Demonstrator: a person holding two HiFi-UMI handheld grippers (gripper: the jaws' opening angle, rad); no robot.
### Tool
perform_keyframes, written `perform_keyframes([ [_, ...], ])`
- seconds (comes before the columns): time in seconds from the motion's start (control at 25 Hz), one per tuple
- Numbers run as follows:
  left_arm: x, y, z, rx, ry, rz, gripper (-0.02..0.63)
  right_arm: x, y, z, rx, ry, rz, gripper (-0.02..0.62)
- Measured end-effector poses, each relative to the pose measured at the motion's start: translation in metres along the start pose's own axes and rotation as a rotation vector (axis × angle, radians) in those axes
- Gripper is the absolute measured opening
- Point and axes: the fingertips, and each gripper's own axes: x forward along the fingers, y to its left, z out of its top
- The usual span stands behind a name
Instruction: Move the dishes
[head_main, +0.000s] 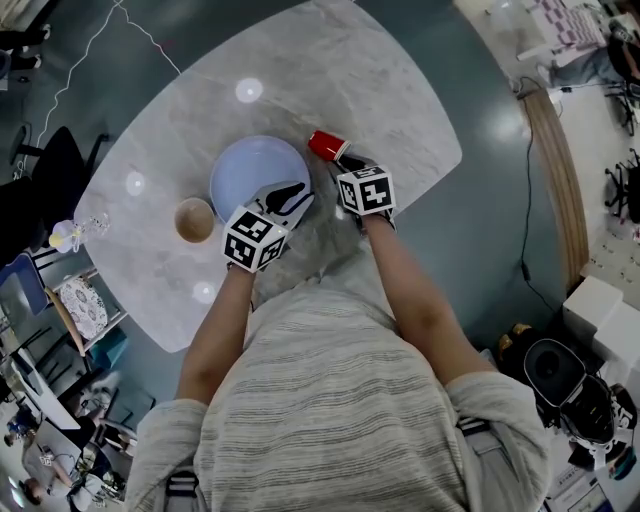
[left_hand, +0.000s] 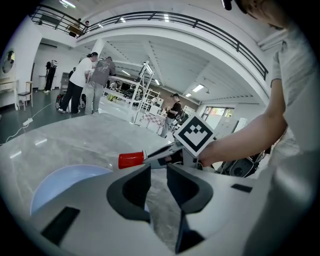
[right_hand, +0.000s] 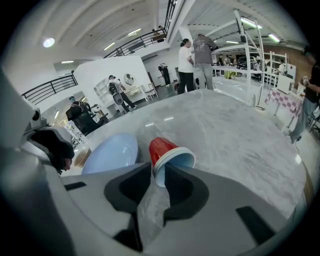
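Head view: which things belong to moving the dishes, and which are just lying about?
For the job: red cup, gripped at its rim by the right gripper; blue plate, beside the open left gripper; probably the brown bowl.
Lying about: clear glass piece at the table edge; white cable beyond it.

Grey marble table (head_main: 380, 90) on dark floor (head_main: 480, 230); white cable (head_main: 90, 50) trailing far left; black chair (head_main: 55, 175) beside table; white box (head_main: 595, 300) lower right; people (left_hand: 82, 82) standing in background hall
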Motion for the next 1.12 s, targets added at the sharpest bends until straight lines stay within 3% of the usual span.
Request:
perform_keyframes([
  [0.4,-0.004,0.007,0.001,-0.015,-0.017,0.022,0.101,0.001,-0.002,0.005,-0.109,0.037,-0.024,0.051],
  [0.8,-0.006,0.008,0.008,-0.034,-0.056,0.045,0.101,-0.014,0.005,0.020,-0.594,0.169,-0.054,0.046],
  [1.12,-0.018,0.013,0.016,-0.062,-0.120,0.087,0.101,-0.024,0.024,0.044,-0.850,0.207,-0.049,0.046],
])
